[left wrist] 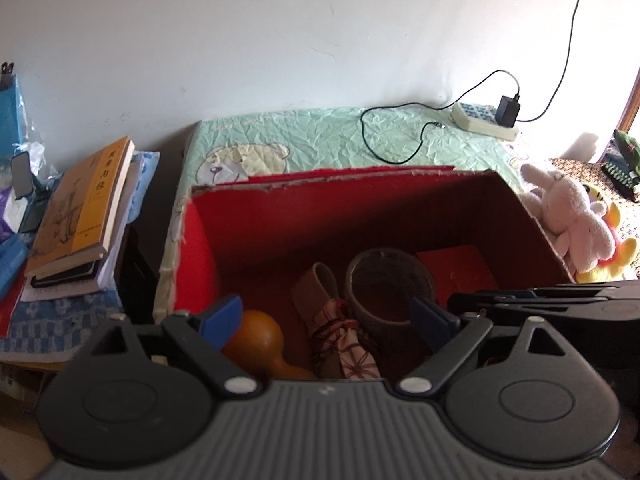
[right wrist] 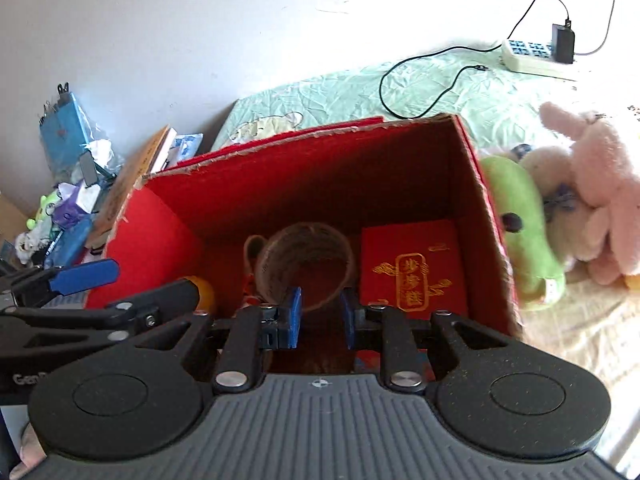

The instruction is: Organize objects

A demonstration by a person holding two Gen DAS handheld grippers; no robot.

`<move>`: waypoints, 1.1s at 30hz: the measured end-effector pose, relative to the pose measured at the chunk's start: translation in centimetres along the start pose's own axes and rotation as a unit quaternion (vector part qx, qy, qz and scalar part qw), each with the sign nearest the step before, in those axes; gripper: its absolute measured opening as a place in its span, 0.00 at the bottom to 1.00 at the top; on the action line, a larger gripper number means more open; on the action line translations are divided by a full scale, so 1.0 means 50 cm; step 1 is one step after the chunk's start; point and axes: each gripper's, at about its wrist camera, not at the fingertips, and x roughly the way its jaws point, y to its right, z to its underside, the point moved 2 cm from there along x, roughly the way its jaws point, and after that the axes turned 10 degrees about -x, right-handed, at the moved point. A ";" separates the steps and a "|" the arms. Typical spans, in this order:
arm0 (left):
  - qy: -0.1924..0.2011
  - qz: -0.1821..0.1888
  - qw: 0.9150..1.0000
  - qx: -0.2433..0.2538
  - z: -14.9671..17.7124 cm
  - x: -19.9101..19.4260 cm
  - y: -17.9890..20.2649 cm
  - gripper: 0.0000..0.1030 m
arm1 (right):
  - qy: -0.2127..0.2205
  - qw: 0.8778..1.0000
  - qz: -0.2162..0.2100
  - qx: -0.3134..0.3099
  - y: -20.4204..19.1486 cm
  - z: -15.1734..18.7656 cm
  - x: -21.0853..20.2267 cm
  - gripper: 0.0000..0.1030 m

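While both claws hover over the red cardboard box (right wrist: pixel 168 216) on the bed, the left claw (left wrist: pixel 326 320) spread wide and the right claw (right wrist: pixel 320 312) slightly parted, both empty, the pink plush rabbit (right wrist: pixel 600 184) beside the box looks light, soft, best pinched at its body.

The gourd (left wrist: pixel 260 340) in the red box (left wrist: pixel 200 240) is half hidden behind the left gripper (left wrist: pixel 326 320); the box's near wall is out of sight. The stack under the yellow book (left wrist: pixel 86 208) stays mostly covered, and the clutter (right wrist: pixel 68 208) beyond the box's left edge is too jumbled to name.
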 end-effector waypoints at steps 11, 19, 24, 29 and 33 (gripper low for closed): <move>-0.011 -0.051 0.999 -0.016 0.022 -0.016 0.017 0.92 | 0.032 0.999 0.014 0.014 0.017 0.033 -0.058 0.36; 0.003 -0.087 0.995 -0.039 0.031 -0.059 0.041 0.97 | 0.055 0.998 0.005 -0.015 0.022 0.035 -0.093 0.48; 0.002 -0.116 0.992 -0.050 0.044 -0.073 0.068 0.97 | 0.055 0.998 -0.005 -0.029 0.038 0.039 -0.116 0.50; 0.001 -0.132 0.990 -0.058 0.057 -0.087 0.103 0.97 | 0.055 0.998 -0.004 -0.041 0.059 0.043 -0.143 0.54; 0.003 -0.138 0.988 -0.062 0.066 -0.095 0.130 0.97 | 0.058 0.997 0.000 -0.052 0.076 0.045 -0.164 0.56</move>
